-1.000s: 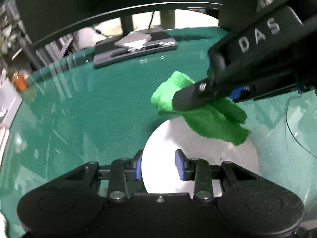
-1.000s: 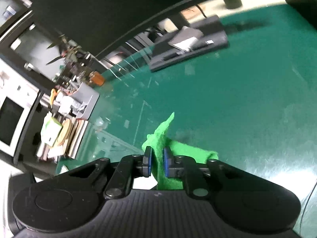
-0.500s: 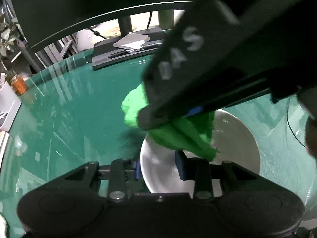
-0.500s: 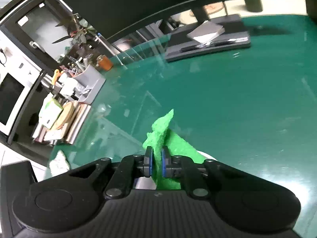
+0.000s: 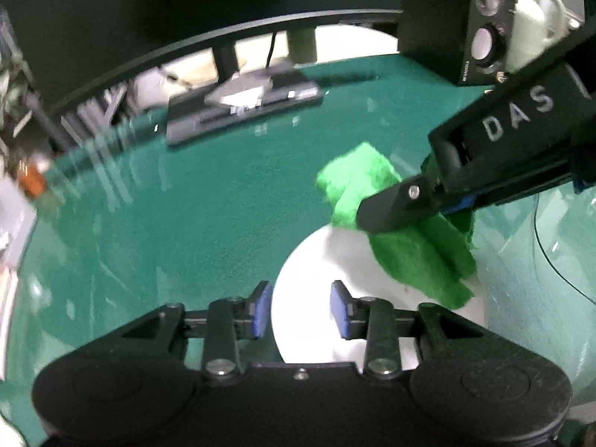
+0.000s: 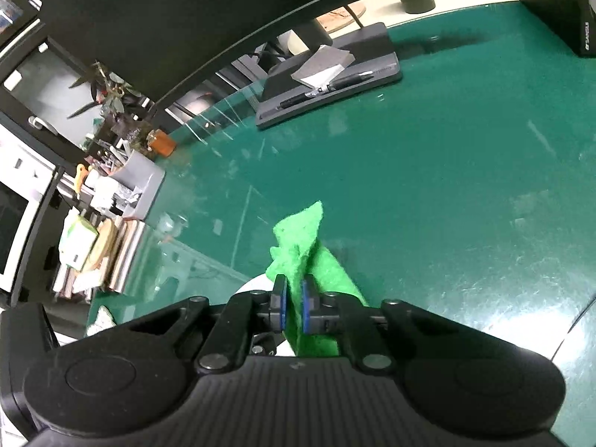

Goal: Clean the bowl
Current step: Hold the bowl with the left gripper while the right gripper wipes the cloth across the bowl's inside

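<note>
1. 2 wrist views share 1 green table top [image 6: 447, 171], glossy and scuffed, which fills most of both frames.
2. Curved black monitor [image 6: 208, 11]: it spans the far edge of the table; its stand foot [image 6: 327, 78] is a flat dark slab carrying a grey notepad [image 6: 324, 65] and a pen [image 6: 327, 91].
3. Black speaker [image 5: 447, 18]: it stands at the far right of the table in the left wrist view.
4. White bowl [image 5: 316, 290]: it sits on the table directly ahead of the left gripper, its near rim lying between the 2 fingers; only a sliver of it shows below the cloth in the right wrist view.
5. Left gripper [image 5: 300, 309]: its blue-padded jaws are spread moderately wide around the bowl's near rim, 1 pad outside the wall and 1 over the interior; contact with the rim cannot be told.
6. Right gripper [image 6: 294, 313]: its jaws are drawn narrow, pinching the green cloth [image 5: 409, 246] between the blue pads. In the left wrist view it [image 5: 383, 210] enters from the right, with the cloth draped over the bowl's far-right rim.
7. Left-side clutter in the right wrist view: a grey organiser tray [image 6: 143, 182], a small orange jar [image 6: 162, 143] and a potted plant [image 6: 111, 93], all well apart from the bowl.
</note>
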{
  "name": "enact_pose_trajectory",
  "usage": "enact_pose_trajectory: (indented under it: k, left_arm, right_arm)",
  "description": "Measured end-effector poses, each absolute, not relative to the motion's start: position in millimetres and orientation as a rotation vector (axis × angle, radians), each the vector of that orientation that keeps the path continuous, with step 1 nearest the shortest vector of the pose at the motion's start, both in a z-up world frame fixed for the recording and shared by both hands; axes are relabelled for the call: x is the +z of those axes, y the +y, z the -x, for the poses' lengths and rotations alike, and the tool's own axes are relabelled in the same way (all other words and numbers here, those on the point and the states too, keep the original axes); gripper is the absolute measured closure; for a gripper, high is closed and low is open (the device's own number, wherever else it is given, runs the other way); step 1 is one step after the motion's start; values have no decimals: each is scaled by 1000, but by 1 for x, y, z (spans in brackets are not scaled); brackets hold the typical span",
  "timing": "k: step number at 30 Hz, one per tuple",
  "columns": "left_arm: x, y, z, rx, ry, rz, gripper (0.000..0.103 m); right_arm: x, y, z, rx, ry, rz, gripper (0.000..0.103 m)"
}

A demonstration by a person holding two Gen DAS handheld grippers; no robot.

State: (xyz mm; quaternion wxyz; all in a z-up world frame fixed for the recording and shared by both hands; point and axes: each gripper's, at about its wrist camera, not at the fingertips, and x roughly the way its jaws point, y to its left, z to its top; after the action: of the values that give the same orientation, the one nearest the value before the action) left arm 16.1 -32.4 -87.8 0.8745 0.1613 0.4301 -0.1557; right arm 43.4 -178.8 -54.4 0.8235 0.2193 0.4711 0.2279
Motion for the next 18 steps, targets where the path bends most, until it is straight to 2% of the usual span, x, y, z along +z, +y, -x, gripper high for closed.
enact_pose_trajectory:
  k: [4,6,10,18]
  left_arm:
    - [-86,-35,-19,-377,892,-394,50]
    - [-86,-36,-21,-403,888,-422,63]
    - [-85,-35,-19,-409,883,-413,73]
    - [-90,-32,-8,-327,899,-318,77]
  right_arm:
    - [-52,-178,-44,486,978,-435,91]
    - [-54,-181,-46,478,971,-440,91]
    - [-57,-186,-48,457,961,-435,92]
    - [-58,-145,-61,567,987,-355,91]
